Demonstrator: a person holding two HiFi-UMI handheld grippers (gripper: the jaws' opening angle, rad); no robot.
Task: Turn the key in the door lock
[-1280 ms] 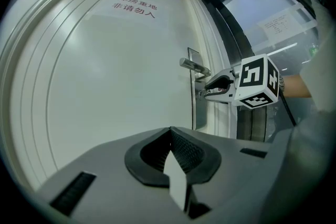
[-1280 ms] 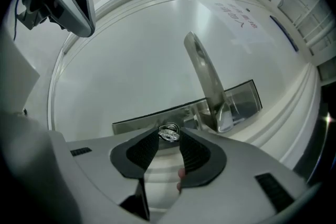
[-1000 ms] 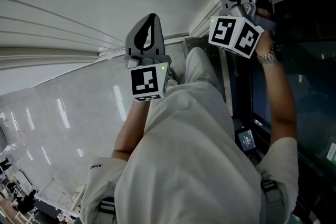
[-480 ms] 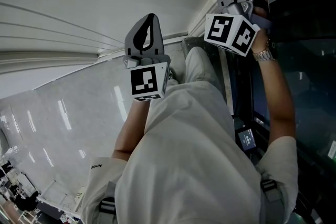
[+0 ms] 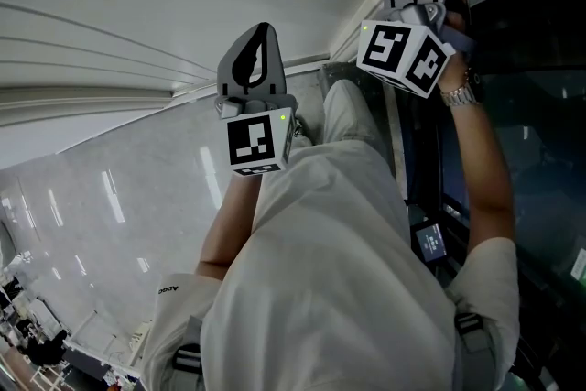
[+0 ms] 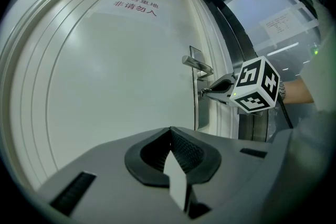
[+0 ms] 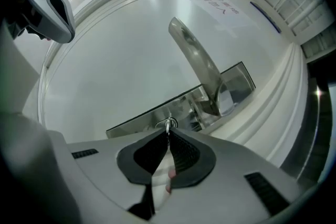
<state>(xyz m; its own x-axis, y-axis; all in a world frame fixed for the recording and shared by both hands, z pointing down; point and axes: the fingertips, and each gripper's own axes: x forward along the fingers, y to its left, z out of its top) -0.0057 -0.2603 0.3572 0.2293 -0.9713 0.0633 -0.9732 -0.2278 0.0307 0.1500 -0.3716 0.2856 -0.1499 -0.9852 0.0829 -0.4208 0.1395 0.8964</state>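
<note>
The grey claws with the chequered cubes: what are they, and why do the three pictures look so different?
There is no robot: a person holds a two-jaw gripper in each hand, and the marker cubes are part of the grippers. The head view comes from a camera on the person's head, looking steeply down. The other two views come from wide-angle cameras that ride on each gripper and look along its jaws, which is why straight lines look bent. The left gripper is shut and empty, and it faces the white door. The right gripper is at the lock plate below the lever handle. Its jaws have just been closing and now pinch the small metal key in the lock.
</note>
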